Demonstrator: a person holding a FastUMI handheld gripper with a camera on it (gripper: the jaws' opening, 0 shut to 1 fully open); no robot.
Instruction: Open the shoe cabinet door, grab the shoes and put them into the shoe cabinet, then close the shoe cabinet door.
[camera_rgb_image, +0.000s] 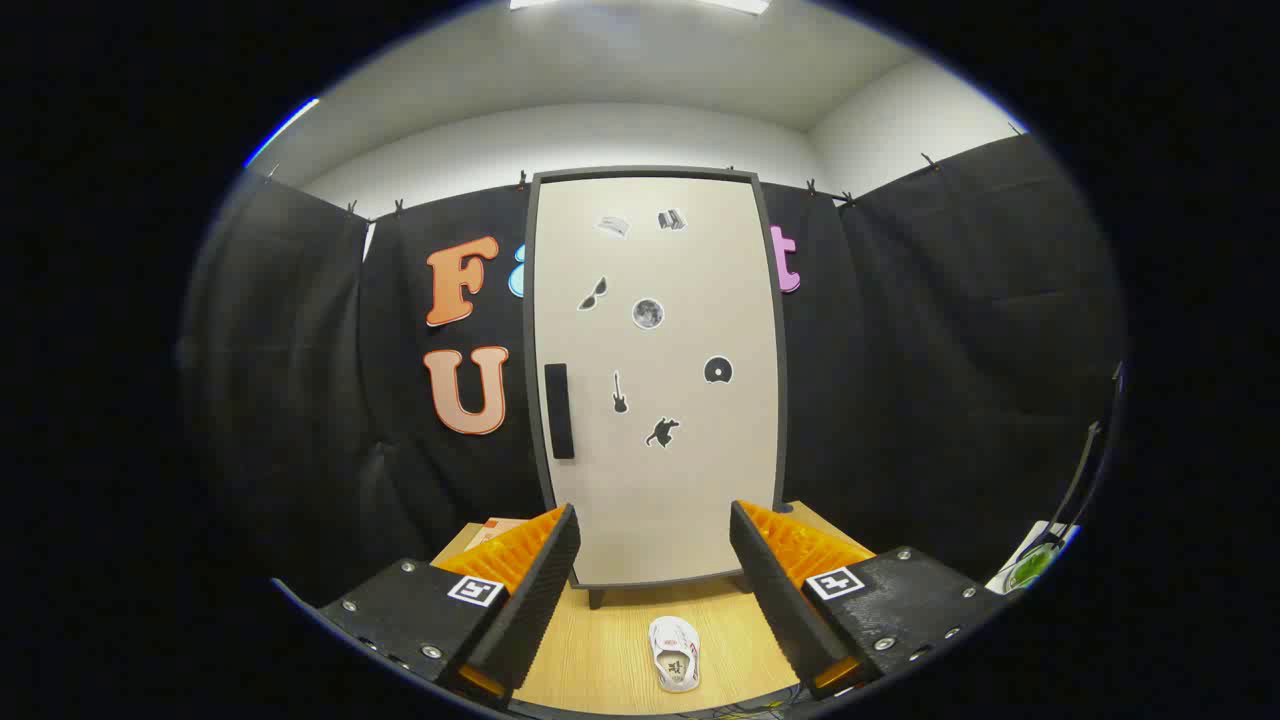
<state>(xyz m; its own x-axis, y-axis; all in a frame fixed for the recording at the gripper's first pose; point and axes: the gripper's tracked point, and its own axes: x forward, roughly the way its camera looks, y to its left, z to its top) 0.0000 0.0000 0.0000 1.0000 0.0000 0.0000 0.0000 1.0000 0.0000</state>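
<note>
A tall shoe cabinet (655, 380) stands upright on the wooden floor (600, 650), straight ahead and beyond my fingers. Its pale door is shut, framed in dark grey, with several small stickers on it. A black vertical handle (559, 411) sits near the door's left edge. A single white shoe (675, 653) lies on the floor in front of the cabinet, between my fingers and below them, its toe toward the cabinet. My gripper (655, 560) is open, fingers wide apart, with nothing between them.
Black cloth walls close the booth on both sides and behind the cabinet. A thin dark stand (1085, 480) and a white-and-green object (1030, 565) sit at the far right. A flat orange-and-white item (495, 528) lies on the floor behind my left finger.
</note>
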